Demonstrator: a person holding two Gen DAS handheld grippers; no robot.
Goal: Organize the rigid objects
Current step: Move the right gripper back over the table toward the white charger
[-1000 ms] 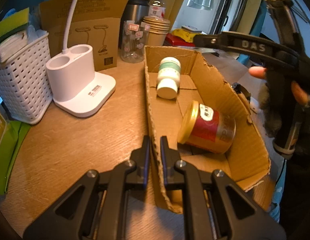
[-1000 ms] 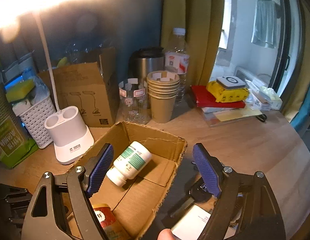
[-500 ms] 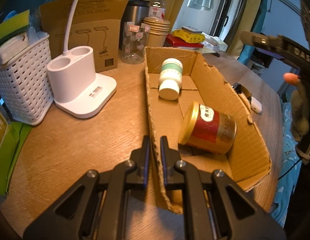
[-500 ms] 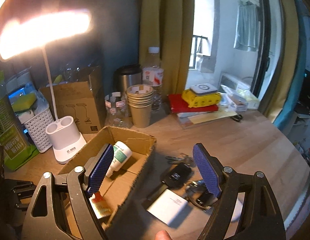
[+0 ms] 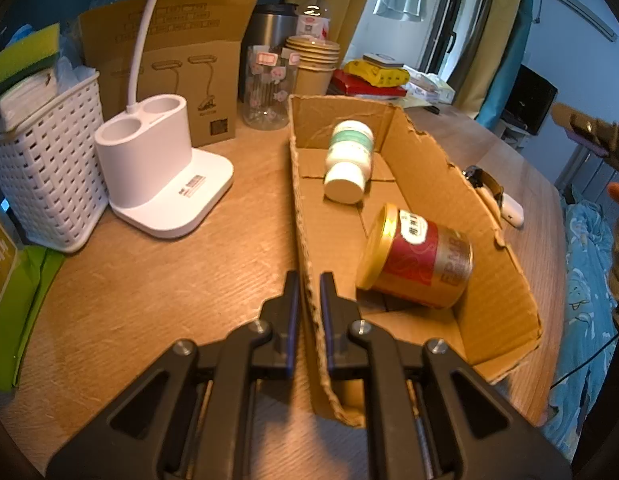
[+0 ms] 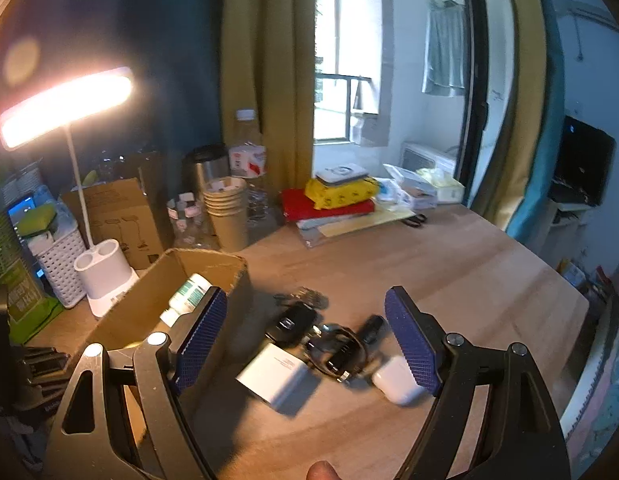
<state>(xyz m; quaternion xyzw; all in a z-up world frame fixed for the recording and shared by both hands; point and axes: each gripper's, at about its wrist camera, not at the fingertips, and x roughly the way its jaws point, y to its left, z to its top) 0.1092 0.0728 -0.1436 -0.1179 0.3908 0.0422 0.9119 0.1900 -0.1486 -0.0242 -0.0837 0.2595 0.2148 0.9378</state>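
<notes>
Box: cardboard box (image 5: 425, 184) flat on the worktop (image 5: 157, 280), open top, long axis running away from the left camera.
In the box: white pill bottle (image 5: 349, 160) on its side at the far end, cap toward the camera; red-and-gold can (image 5: 417, 258) also on its side nearer in, gold lid facing left.
Left gripper (image 5: 308, 296): fingers pinching the box's near left wall, pretty much pressed together on the cardboard.
Right gripper (image 6: 305, 340): fingers spread wide, nothing between them, up above the worktop.
Under the right gripper: white charger block (image 6: 275, 374), white earbud case (image 6: 397, 374), black key fob (image 6: 291, 322), watch (image 6: 337, 350), all just right of the box.
Left of the box: white lamp base (image 5: 161, 176), white basket (image 5: 41, 164).
</notes>
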